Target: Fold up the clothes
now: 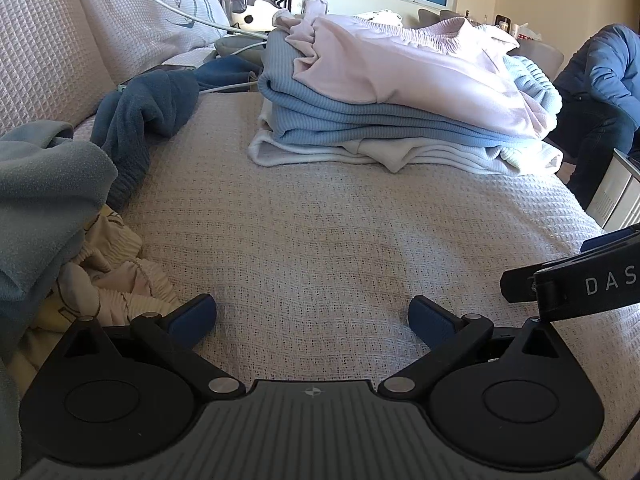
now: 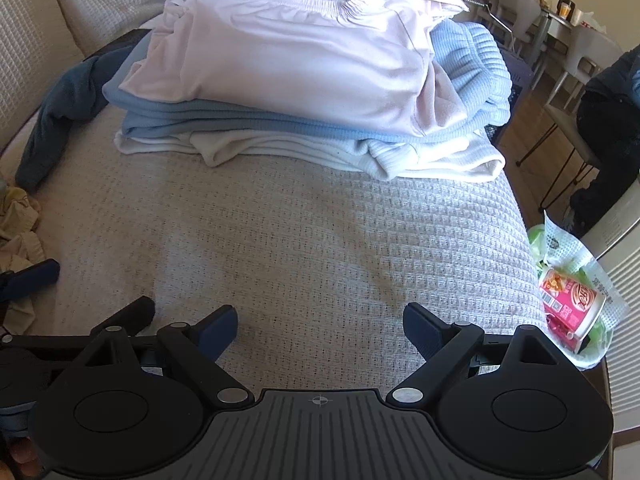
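A stack of folded clothes (image 1: 400,92) lies on the sofa's waffle-weave cover (image 1: 320,240): pale pink on top, light blue under it, white at the bottom. The right wrist view shows the same stack (image 2: 304,80) straight ahead. Unfolded clothes lie at the left: a light blue fleece (image 1: 44,200), a dark blue garment (image 1: 140,120) and a cream patterned piece (image 1: 116,272). My left gripper (image 1: 312,318) is open over bare cover, nothing between its fingers. My right gripper (image 2: 320,326) is open too, empty, short of the stack. Part of the right gripper (image 1: 576,280) shows at the left view's right edge.
A person in a blue jacket (image 1: 604,92) sits beyond the sofa's right end. A plastic bag with a pink cup (image 2: 572,292) lies by the sofa's right edge. White cables (image 1: 160,4) run over the backrest. Dining chairs (image 2: 516,4) stand far right.
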A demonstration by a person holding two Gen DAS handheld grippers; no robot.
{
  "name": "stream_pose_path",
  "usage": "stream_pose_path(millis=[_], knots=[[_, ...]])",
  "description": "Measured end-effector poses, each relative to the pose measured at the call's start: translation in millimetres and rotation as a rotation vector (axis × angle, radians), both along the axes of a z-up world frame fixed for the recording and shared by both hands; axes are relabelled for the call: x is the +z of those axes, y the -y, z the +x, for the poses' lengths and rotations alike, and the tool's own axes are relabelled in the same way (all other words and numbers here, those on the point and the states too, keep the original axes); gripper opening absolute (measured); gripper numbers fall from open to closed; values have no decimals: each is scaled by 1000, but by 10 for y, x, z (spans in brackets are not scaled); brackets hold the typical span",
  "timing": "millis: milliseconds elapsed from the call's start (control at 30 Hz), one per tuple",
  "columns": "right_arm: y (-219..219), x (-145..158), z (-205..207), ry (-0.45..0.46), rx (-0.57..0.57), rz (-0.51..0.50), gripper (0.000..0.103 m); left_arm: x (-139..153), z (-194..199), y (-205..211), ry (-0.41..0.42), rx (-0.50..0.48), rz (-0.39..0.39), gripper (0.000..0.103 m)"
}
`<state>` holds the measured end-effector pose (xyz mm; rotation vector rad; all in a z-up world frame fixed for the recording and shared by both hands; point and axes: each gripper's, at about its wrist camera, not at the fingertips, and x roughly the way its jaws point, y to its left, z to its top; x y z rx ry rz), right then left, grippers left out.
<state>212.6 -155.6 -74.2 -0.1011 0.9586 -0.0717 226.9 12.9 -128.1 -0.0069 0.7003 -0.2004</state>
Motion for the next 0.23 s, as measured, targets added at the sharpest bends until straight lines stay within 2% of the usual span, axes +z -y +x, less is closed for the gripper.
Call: stream_pose_path(millis=[233], knots=[[2, 3, 0, 1, 0, -1, 92, 2, -11, -8, -4, 5, -3, 103]])
